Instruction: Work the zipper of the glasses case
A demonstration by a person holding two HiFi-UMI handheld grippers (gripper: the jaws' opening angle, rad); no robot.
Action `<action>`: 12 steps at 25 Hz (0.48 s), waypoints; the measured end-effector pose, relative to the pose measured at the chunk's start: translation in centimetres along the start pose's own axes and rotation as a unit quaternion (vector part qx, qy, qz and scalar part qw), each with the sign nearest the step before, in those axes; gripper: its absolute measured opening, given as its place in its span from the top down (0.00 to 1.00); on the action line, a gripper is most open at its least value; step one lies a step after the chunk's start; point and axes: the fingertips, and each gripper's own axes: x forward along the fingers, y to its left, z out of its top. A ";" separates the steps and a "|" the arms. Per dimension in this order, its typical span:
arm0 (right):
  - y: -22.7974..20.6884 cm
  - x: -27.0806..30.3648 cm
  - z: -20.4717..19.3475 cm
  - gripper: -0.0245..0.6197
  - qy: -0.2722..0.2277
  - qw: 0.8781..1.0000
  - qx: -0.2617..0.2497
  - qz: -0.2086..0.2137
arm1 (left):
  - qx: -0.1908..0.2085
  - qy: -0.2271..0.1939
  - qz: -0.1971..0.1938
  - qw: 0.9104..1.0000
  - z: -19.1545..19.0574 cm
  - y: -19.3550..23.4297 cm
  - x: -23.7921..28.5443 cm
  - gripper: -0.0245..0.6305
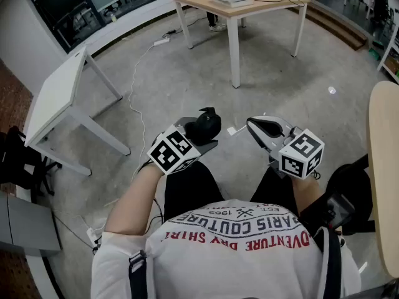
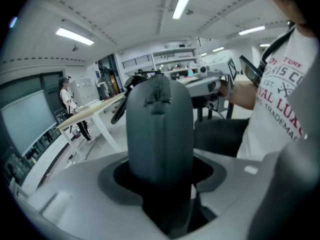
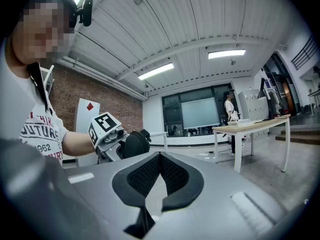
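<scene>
The left gripper [image 2: 161,176] is closed on the case [image 2: 159,129]. I see its two jaws pressing the lower part of the case from both sides. The case is dark and oval, and it stands up out of the jaws. Its zipper [image 2: 159,94] runs along the ridge that faces the camera. A dark tab [image 1: 209,111] sticks out from the far end of the case.

The right gripper [image 3: 160,156] holds nothing. Its jaws are together, the tips touch, and only a small gap is left lower between the black pads. In the head view it points toward the case from the right. It is near the case but does not touch it.

No table carries the case. It is in the air in front of the person's knees, above the grey floor [image 1: 187,73]. Both grippers are at about the same height. The person wears a white shirt [image 1: 243,242] with print.

Further out, a white table [image 1: 56,95] stands at the left, tilted in this view. A wooden table [image 1: 240,2] stands at the far side. A white cable [image 1: 134,98] lies on the floor between them. At the right edge I see a curved wooden top [image 1: 381,167]. In the right gripper view another person [image 3: 231,106] stands behind the wooden table, far away.
</scene>
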 end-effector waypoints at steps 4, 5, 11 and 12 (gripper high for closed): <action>0.9 -0.2 -0.5 0.96 0.000 1.000 0.000 0.026 | 0.048 0.077 -0.027 0.995 -2.0 -0.6 0.6 0.58; 1.3 -0.1 -0.5 0.96 -0.002 0.999 0.001 0.037 | 0.058 0.092 -0.036 0.993 -2.2 -0.7 0.5 0.58; 3.7 1.3 -0.7 0.96 -0.008 0.996 -0.011 0.084 | 0.144 0.189 -0.090 0.967 -4.0 -0.6 -1.1 0.58; 3.9 1.4 -0.7 0.96 -0.008 0.996 -0.012 0.088 | 0.157 0.206 -0.099 0.961 -4.4 -0.6 -1.4 0.58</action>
